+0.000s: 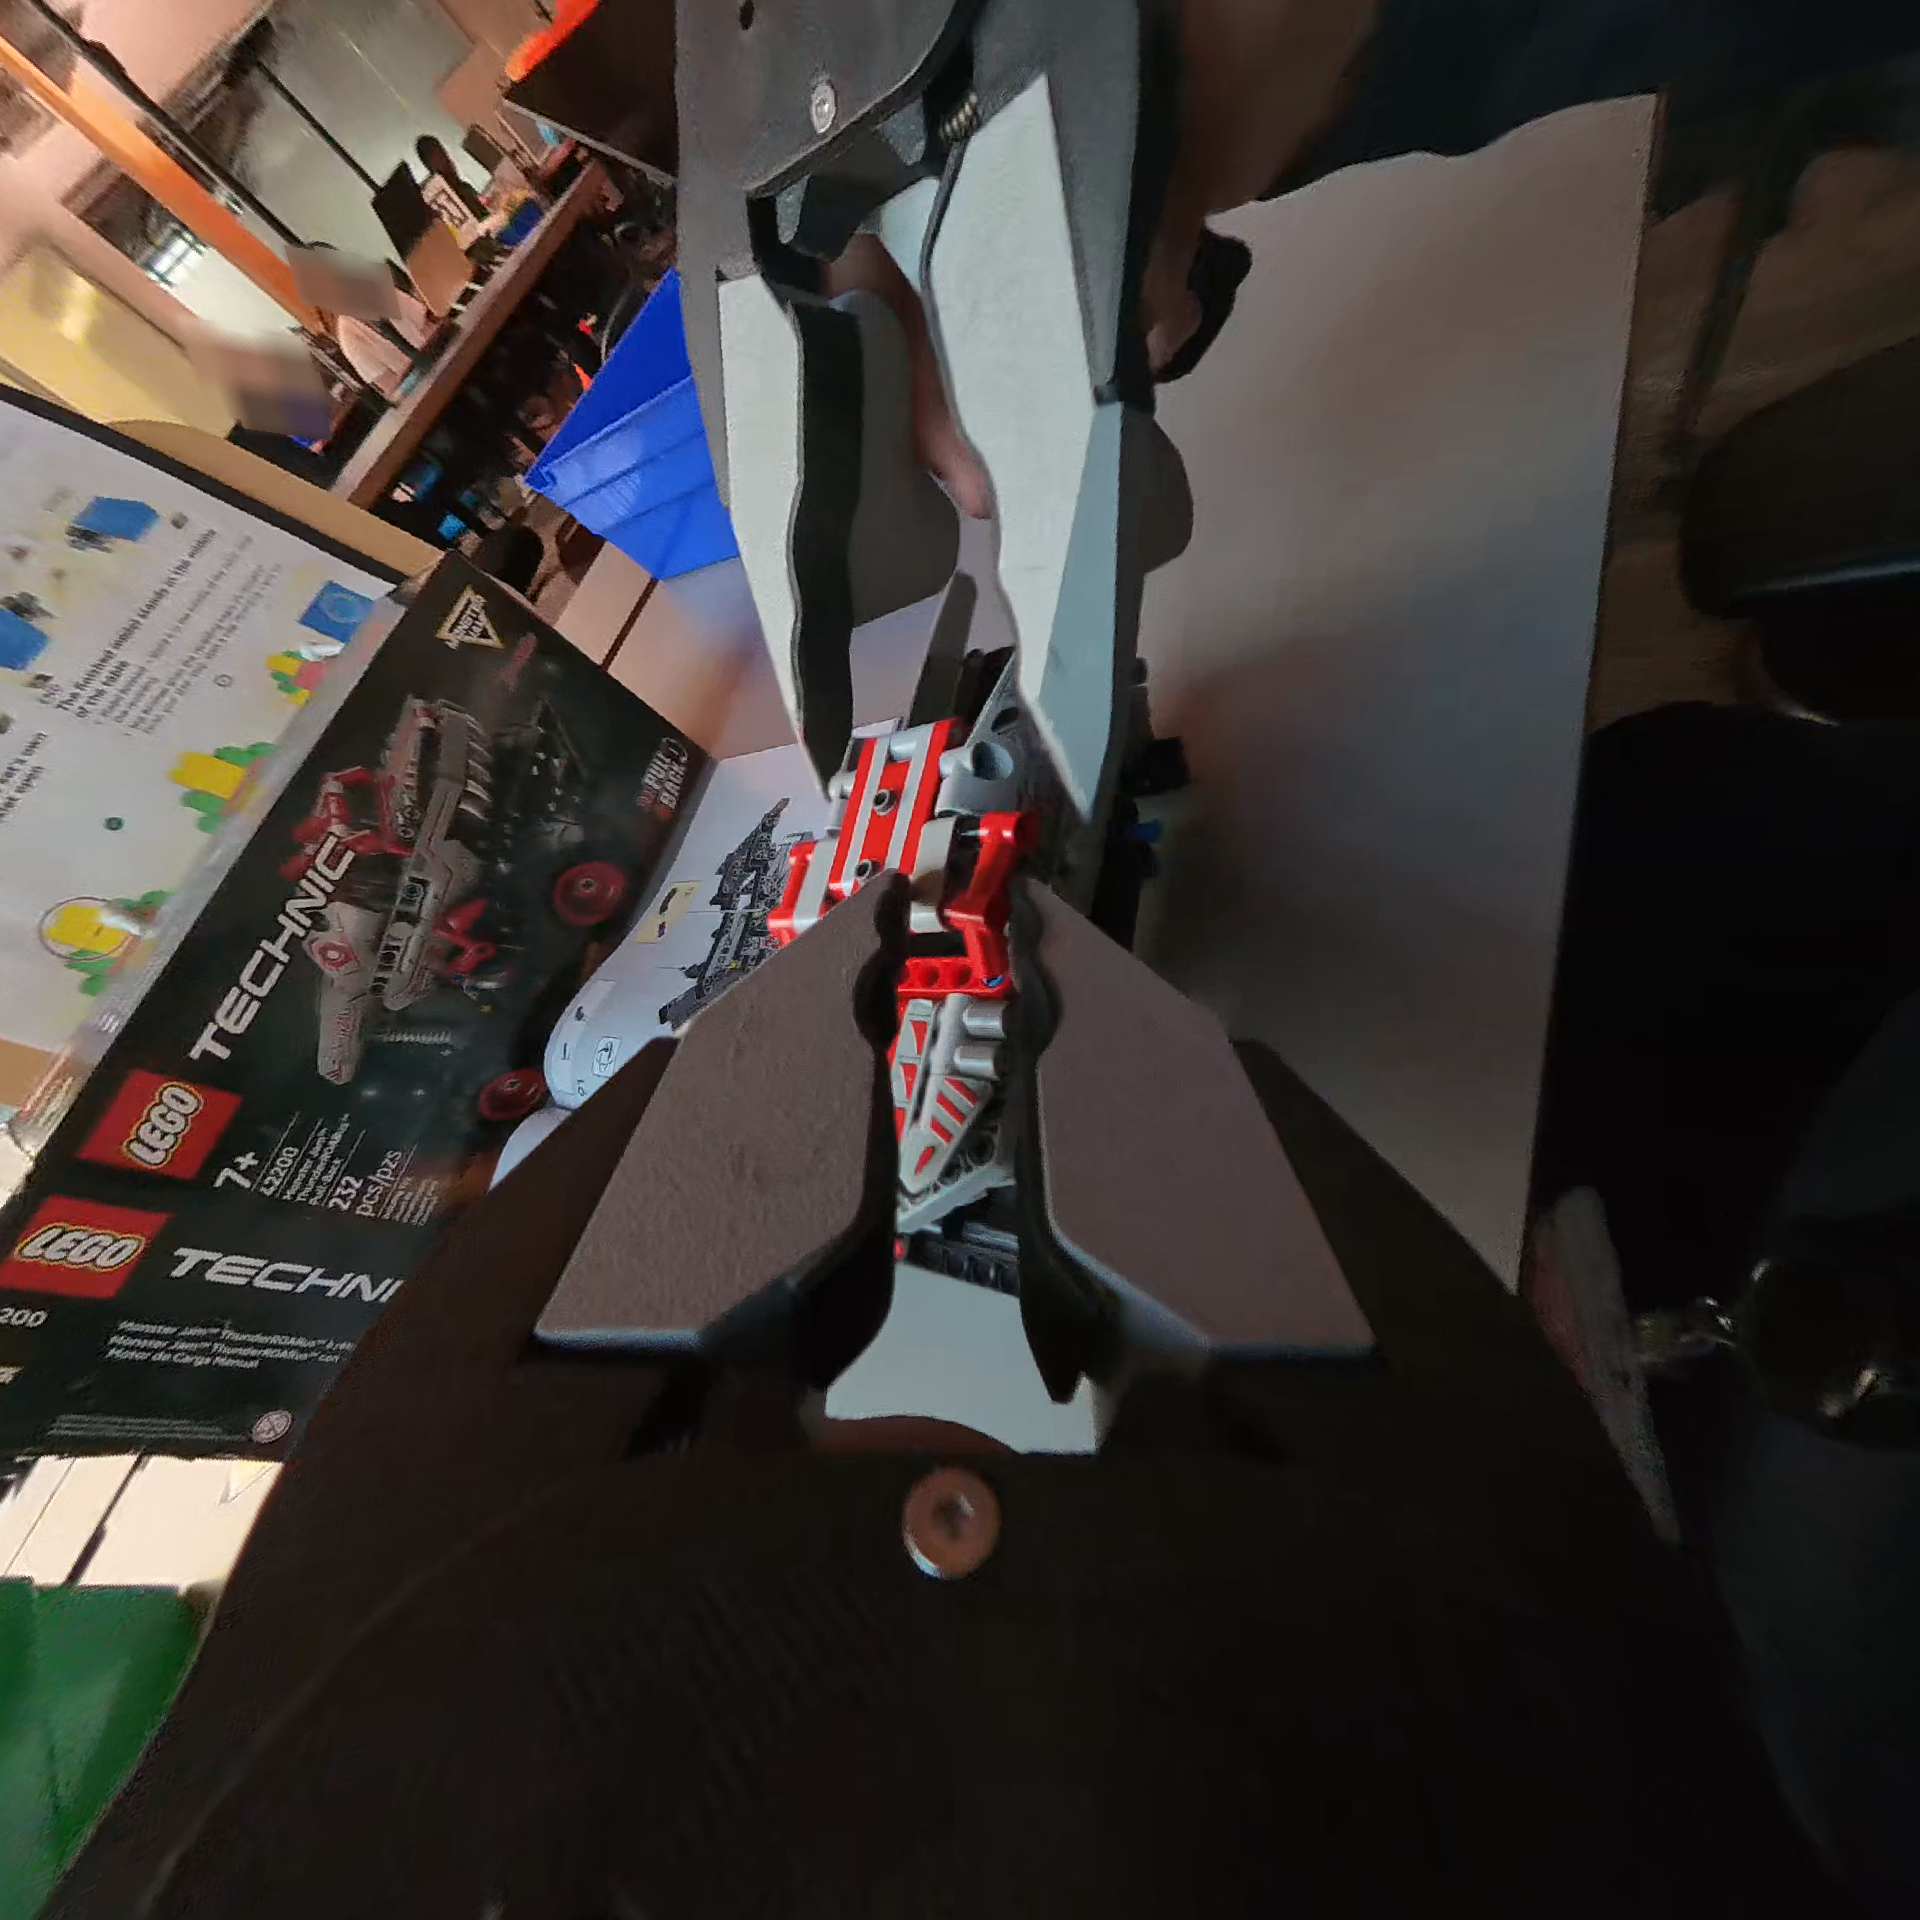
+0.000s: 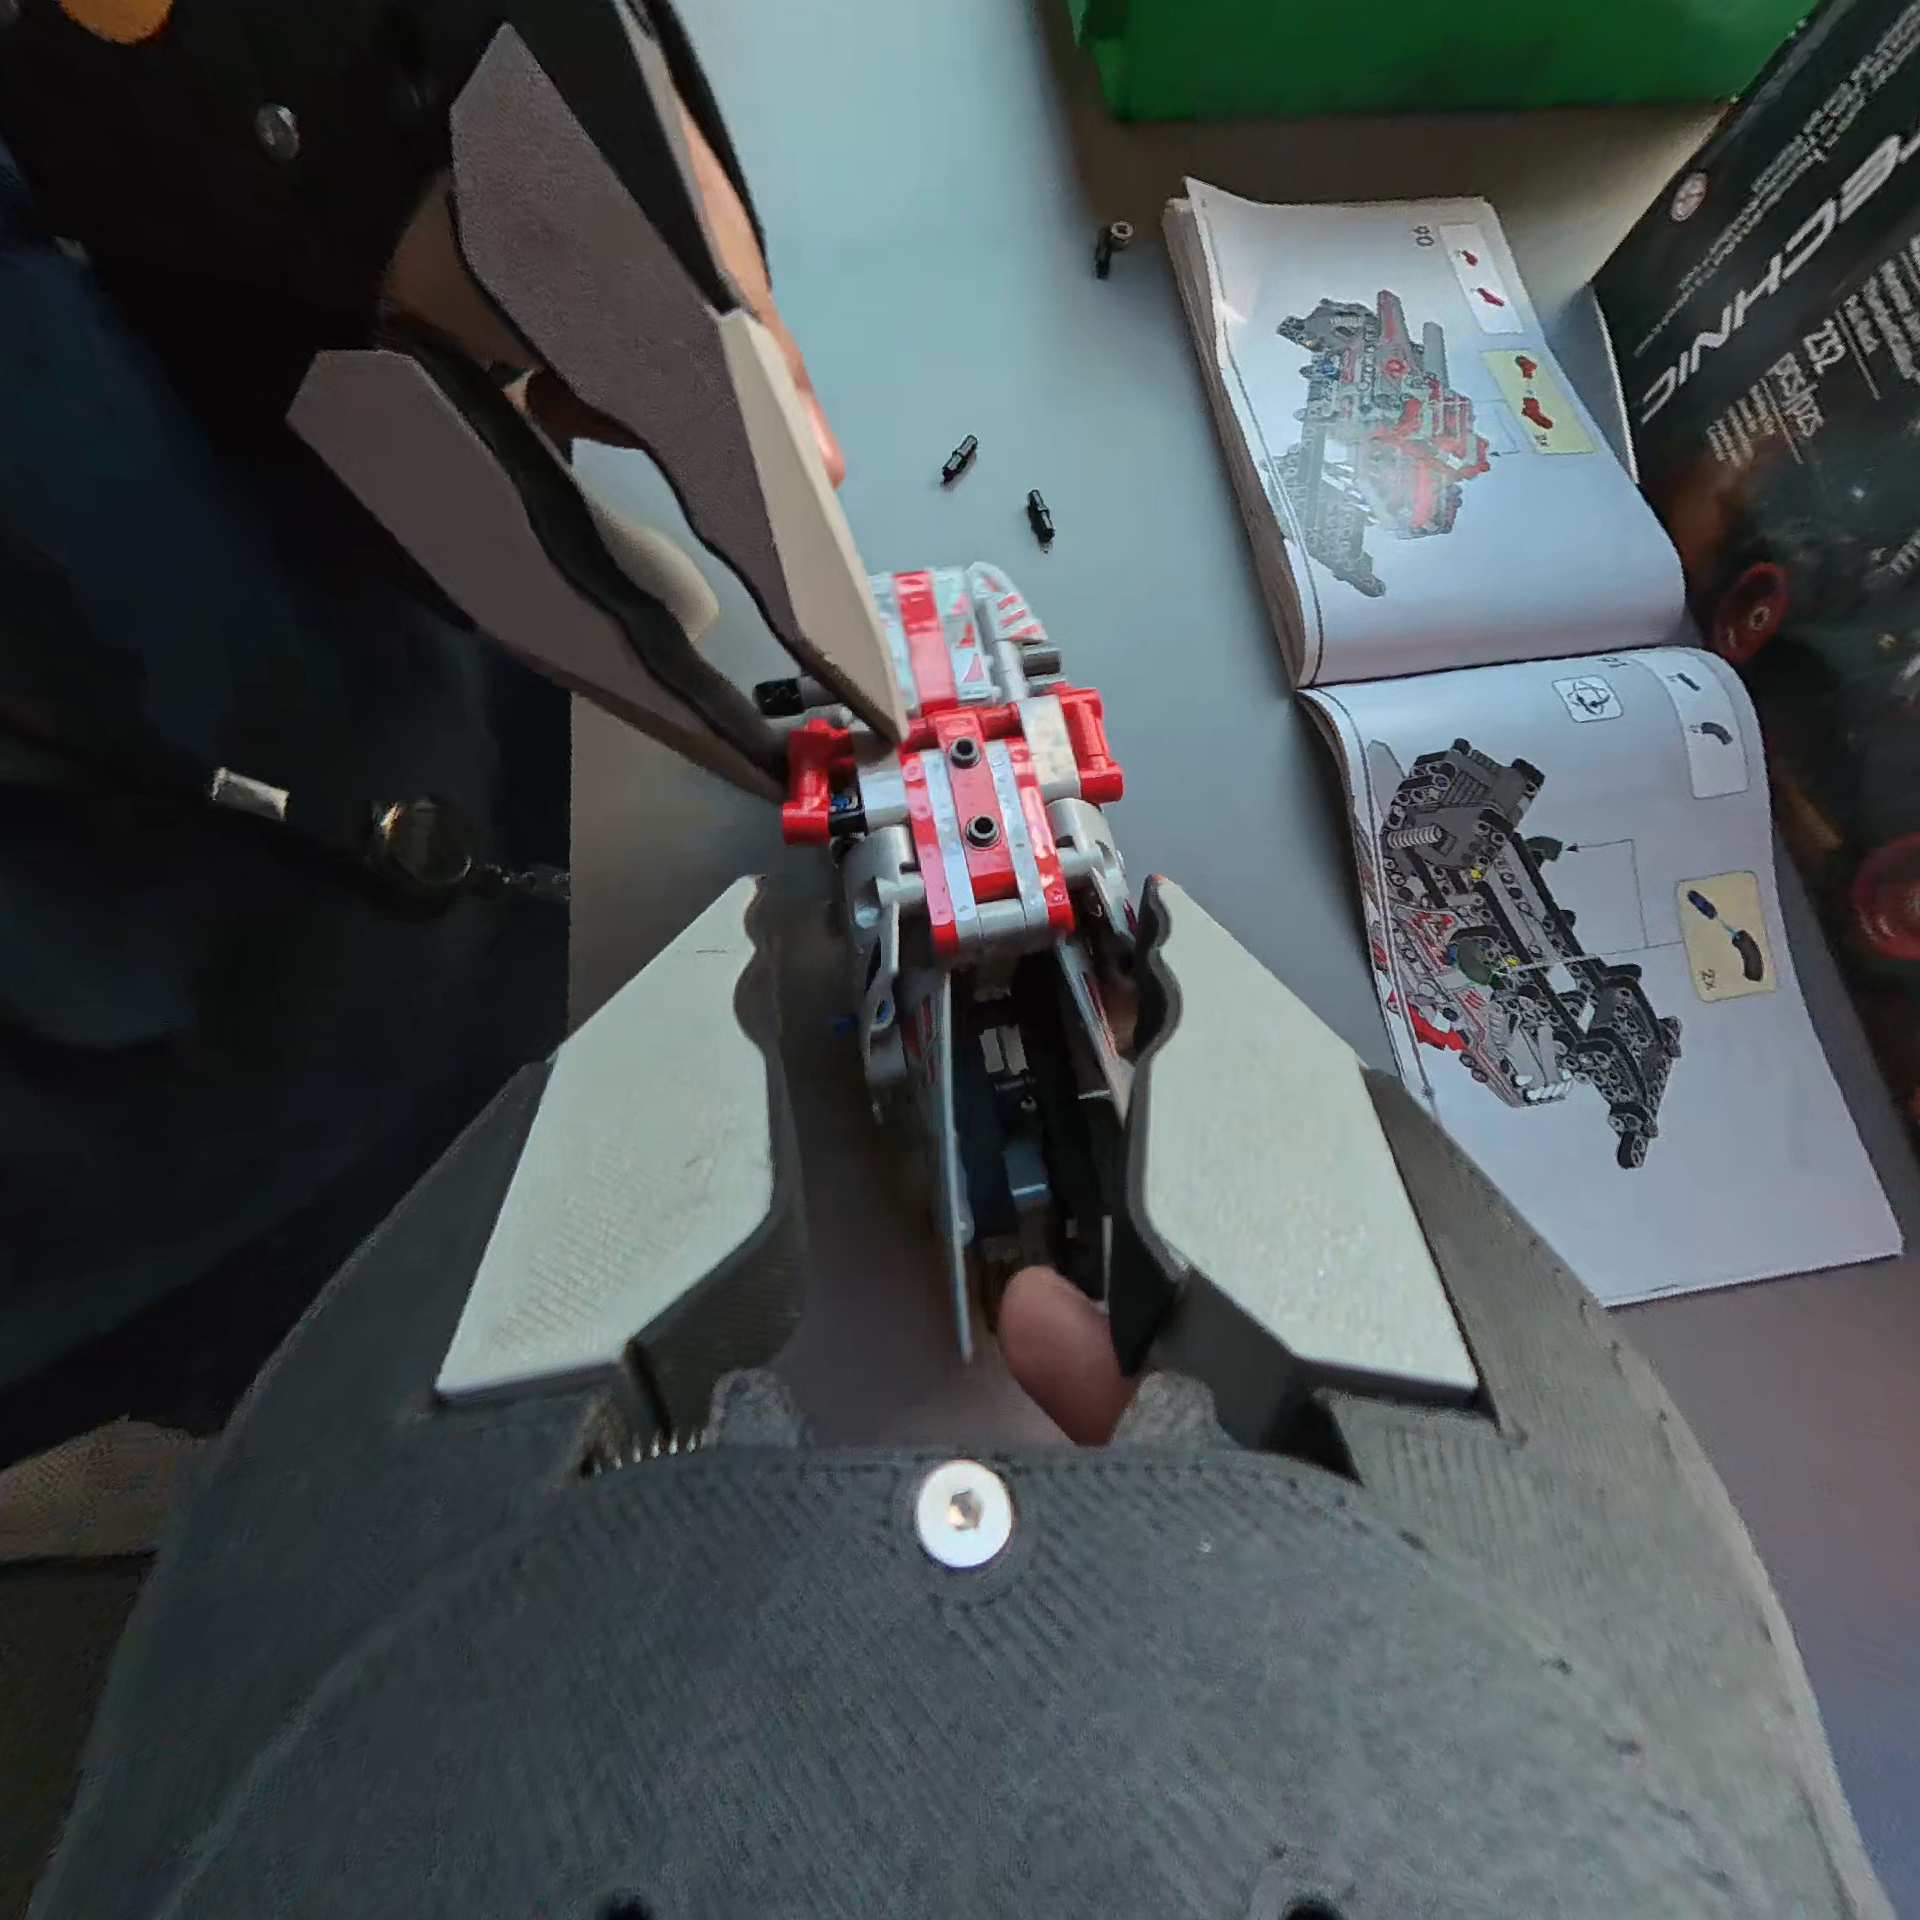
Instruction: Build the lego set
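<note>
In the left wrist view, the left gripper [image 1: 951,925] squeezes the red and grey model [image 1: 940,997], which runs long-ways straight away from the camera toward the right gripper [image 1: 951,769]. In the right wrist view, the right gripper [image 2: 951,914] clamps the model's [image 2: 977,821] near end; the model points away, the booklet [image 2: 1538,727] lies to its right, and three black pins [image 2: 1039,516] sit just past it on the table [image 2: 935,260].

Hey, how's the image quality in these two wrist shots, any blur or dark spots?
Left wrist view: the left gripper is in deep shadow, the background left is motion-blurred, straight edges bow from the wide lens. Right wrist view: evenly lit, the lego model and instruction booklet are sharp, the edges slightly smeared.
</note>
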`<state>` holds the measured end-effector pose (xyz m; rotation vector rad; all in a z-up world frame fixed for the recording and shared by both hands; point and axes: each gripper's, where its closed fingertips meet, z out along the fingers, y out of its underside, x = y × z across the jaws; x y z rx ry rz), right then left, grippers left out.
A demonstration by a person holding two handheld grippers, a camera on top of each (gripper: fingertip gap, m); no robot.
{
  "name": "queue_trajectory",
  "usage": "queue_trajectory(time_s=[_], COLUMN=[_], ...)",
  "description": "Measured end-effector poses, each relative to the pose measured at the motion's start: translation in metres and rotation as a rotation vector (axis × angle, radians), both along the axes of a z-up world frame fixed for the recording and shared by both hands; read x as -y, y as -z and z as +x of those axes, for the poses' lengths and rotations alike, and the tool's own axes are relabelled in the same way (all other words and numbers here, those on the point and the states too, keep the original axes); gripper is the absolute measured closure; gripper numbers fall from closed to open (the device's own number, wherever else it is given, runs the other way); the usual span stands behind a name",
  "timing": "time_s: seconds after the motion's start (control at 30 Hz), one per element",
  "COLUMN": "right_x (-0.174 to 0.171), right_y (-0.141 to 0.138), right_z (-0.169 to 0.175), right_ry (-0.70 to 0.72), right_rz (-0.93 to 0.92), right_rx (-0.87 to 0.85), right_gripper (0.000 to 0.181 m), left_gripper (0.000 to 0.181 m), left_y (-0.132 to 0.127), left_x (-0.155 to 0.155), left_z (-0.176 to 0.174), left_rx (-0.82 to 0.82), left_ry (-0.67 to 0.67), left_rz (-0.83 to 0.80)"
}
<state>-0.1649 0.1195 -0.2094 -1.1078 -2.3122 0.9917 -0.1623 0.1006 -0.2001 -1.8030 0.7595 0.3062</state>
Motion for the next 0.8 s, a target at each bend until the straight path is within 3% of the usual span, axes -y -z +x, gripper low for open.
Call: queue_trajectory(time_s=[0.03, 0.17, 0.23, 0.33, 0.4, 0.63, 0.8], right_x=[-0.001, 0.002, 0.006, 0.020, 0.016, 0.017, 0.017], right_y=[0.000, -0.008, -0.008, -0.009, -0.003, -0.004, -0.004], right_z=[0.002, -0.003, -0.008, -0.005, -0.011, -0.011, -0.011], right_ry=[-0.022, -0.065, -0.055, -0.083, -0.030, 0.053, 0.066], right_rz=[-0.001, -0.113, -0.180, -0.264, -0.215, -0.185, -0.194], right_rx=[-0.006, 0.038, 0.119, 0.220, 0.189, 0.063, 0.072], right_gripper=[0.116, 0.136, 0.135, 0.115, 0.131, 0.132, 0.132], left_gripper=[0.166, 0.167, 0.167, 0.168, 0.167, 0.170, 0.170], left_y=[0.000, 0.000, 0.000, 0.000, 0.000, 0.000, 0.000], left_x=[0.001, 0.007, 0.010, 0.015, 0.016, 0.017, 0.018], left_z=[0.000, -0.004, -0.009, -0.006, -0.005, -0.007, -0.006], left_rx=[-0.001, -0.027, -0.032, -0.036, 0.007, -0.023, -0.032], left_ry=[0.003, 0.035, 0.024, 0.024, -0.003, -0.042, -0.031], left_rz=[0.010, 0.043, 0.042, 0.051, 0.046, 0.067, 0.075])
